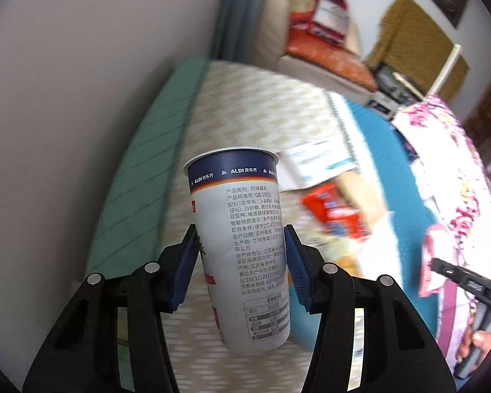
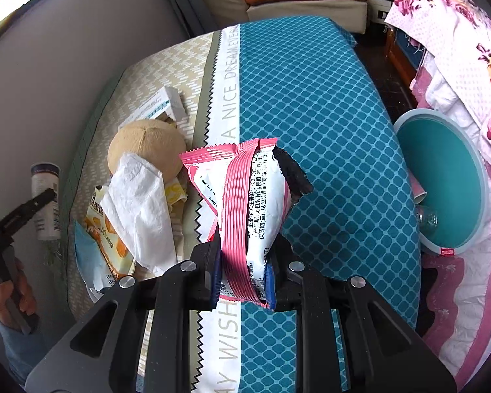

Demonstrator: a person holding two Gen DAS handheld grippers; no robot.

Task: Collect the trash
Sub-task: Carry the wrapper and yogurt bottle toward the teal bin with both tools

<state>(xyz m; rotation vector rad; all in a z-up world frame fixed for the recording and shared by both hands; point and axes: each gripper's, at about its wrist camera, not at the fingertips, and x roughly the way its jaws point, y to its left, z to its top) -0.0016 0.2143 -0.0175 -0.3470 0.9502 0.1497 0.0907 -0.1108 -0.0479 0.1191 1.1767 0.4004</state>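
Left wrist view: left gripper pinching yogurt cup, right gripper clamping pink wrapper; pickup done, next carry both to teal bin.

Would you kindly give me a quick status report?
Left gripper shut on cup. Right gripper shut on wrapper. Tissue, packets remain on bed. Bin unobstructed.

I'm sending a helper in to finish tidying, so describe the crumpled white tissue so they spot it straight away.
Start at the bed with the teal diamond-patterned cover; on its beige chevron side lies a pile of litter. The crumpled white paper tissue lies there against the round tan coconut-like ball, above the orange-printed snack packet. It alone is plain, soft and unprinted.
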